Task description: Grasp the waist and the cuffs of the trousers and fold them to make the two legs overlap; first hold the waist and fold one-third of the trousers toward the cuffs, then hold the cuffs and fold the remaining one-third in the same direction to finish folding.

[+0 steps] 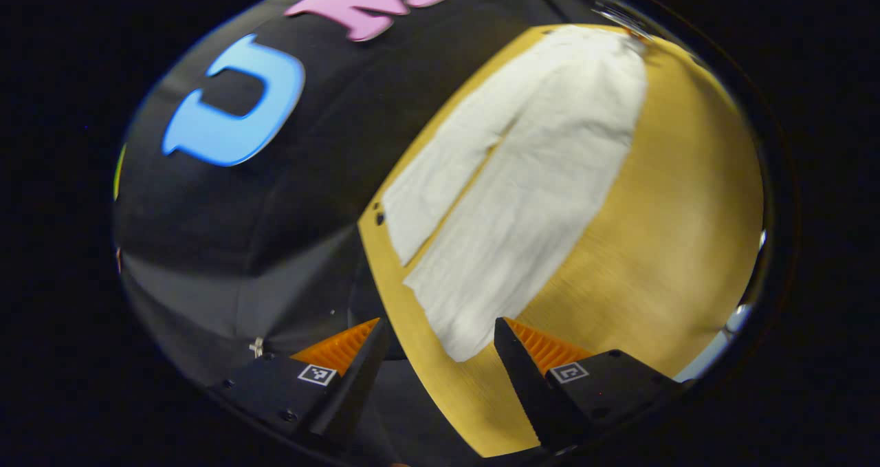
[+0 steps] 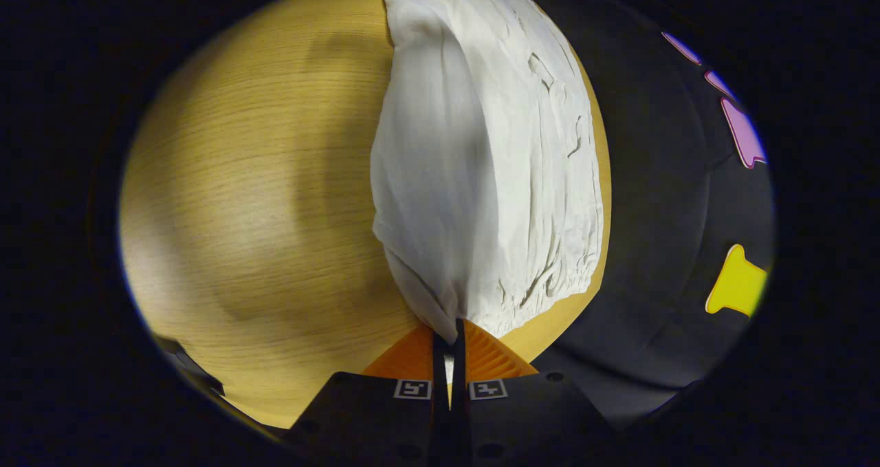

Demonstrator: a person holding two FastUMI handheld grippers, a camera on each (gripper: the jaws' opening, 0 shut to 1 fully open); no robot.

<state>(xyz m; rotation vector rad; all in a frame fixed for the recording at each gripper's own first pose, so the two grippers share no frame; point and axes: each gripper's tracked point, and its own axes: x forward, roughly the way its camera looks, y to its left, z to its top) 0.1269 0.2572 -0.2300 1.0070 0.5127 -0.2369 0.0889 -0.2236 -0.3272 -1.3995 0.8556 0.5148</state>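
White trousers (image 1: 522, 185) lie flat on the wooden table (image 1: 674, 233), legs spread a little, cuffs toward my left gripper (image 1: 440, 343). That gripper stands open just above the nearer cuff (image 1: 457, 333), nothing between its fingers. In the right gripper view the trousers (image 2: 495, 171) are lifted at the waist: my right gripper (image 2: 448, 340) is shut on a corner of the elastic waistband (image 2: 447, 316), and the cloth rises from the table (image 2: 261, 199) in a fold and drapes away from it. The rest of the waistband (image 2: 550, 281) rests on the table near its edge.
The black booth wall (image 1: 275, 199) runs along the table's far edge (image 1: 375, 247). Bare wood lies to the side of the trousers in both views. Two small dark holes (image 1: 378, 214) sit in the tabletop near the far cuff.
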